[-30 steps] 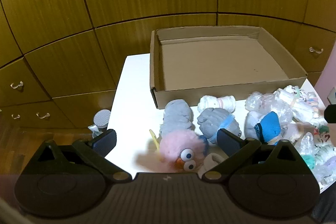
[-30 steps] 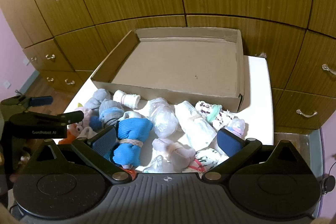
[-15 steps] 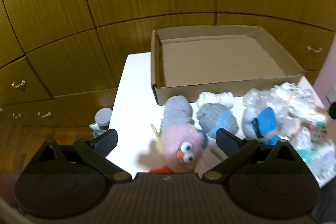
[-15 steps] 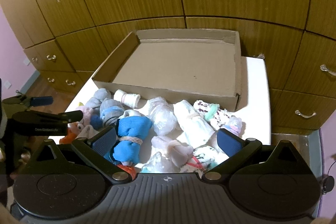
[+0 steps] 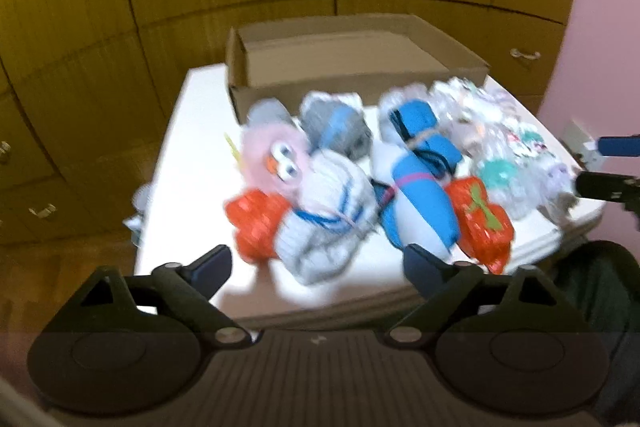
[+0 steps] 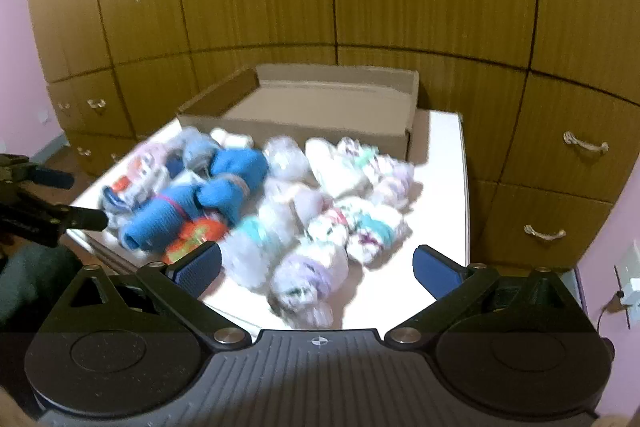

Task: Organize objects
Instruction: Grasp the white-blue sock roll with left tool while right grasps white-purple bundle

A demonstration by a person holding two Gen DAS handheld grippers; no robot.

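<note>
Socks [image 5: 324, 215] in rolled bundles, heaped on the white counter [image 5: 188, 163] at frame centre in the left wrist view, none yet in the box [image 5: 352, 63] behind them at upper centre. Both views blurred, so fine detail hard to read.

At lower centre of that view, left tongs [image 5: 316, 263] wide apart, jaws just closing a little, nothing between the pads; grey-and-white roll just beyond the tips, red bundle [image 5: 256, 223] at its left, pink plush [image 5: 276, 159] above. Best to centre on that one roll, come down over its thick middle, and close only once both pads flank it, clear of the red bundle and the plush. Soft cloth likely to squash, so a firm pinch.

Further right, blue roll [image 5: 420, 211] and a second red bundle [image 5: 480, 223], packed close; likely to drag along if clipped.

In the right wrist view, right tongs [image 6: 316, 267] also spread wide and empty at lower centre, a pale lilac bundle [image 6: 308, 279] just ahead. Same approach there: one bundle at a time, lifted clear over the box's near wall.
</note>
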